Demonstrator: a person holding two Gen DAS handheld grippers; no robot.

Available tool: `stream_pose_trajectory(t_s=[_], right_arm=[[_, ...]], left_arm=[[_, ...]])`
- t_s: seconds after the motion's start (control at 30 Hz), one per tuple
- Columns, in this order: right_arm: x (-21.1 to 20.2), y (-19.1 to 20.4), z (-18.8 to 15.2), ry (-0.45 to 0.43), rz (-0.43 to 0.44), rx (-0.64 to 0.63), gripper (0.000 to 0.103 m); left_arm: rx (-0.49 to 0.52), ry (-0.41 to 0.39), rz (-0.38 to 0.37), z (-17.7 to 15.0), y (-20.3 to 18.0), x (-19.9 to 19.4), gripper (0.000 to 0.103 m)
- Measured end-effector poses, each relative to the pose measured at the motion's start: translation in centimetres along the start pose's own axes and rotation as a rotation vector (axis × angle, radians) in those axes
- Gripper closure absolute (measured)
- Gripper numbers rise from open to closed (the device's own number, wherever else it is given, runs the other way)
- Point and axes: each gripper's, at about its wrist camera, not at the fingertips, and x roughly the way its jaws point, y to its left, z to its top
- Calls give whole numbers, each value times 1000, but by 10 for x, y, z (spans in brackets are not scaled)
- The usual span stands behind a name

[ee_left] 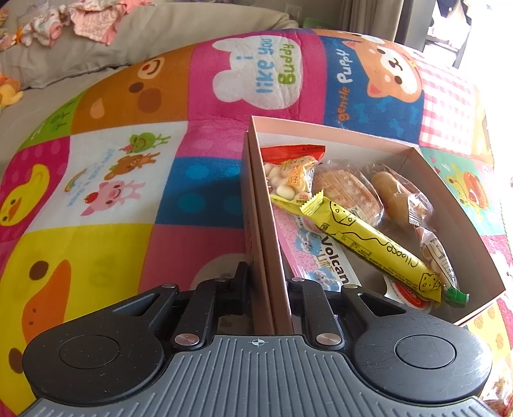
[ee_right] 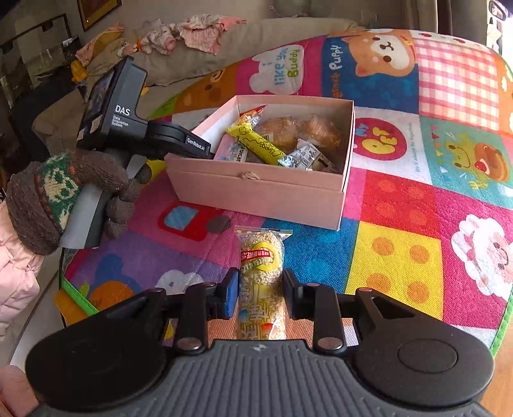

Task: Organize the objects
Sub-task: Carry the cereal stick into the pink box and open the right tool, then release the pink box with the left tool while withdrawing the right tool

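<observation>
Pinching box wall (ee_left: 269,224): left tongs (ee_left: 266,282) | pinching rice-puff pack (ee_right: 261,272): right tongs (ee_right: 261,295)

It was a home, a lived-in family room. A children's cartoon play mat (ee_left: 128,179) with ducks, pigs and puppies covered the surface. Beyond its far edge stood a grey sofa (ee_right: 256,41) strewn with small pink clothes (ee_right: 198,35), a framed picture (ee_right: 96,9) behind.

Brown knit glove (ee_right: 61,199) — green-cream pattern, pink puffy sleeve (ee_right: 16,279), black claw (ee_right: 261,288)
</observation>
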Motion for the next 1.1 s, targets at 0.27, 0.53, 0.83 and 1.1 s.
stream_pose_trajectory(t_s=[0.27,0.53,0.83,1.1], right_arm=[[2,6,65,-111,14,1,75],[66,20,129,-163,-159,-254,75],[78,-2,131,-154,-174,-272,52],[8,-34,55,-150,15,-198,21]], left_arm=[[-13,-19,-15,-5,1,-2,86],[-18,-24,-34,-7,4,-4,85],[-25,-22,-53,-8,7,-6,84],[-39,1,-26,-4,-2,-5,86]])
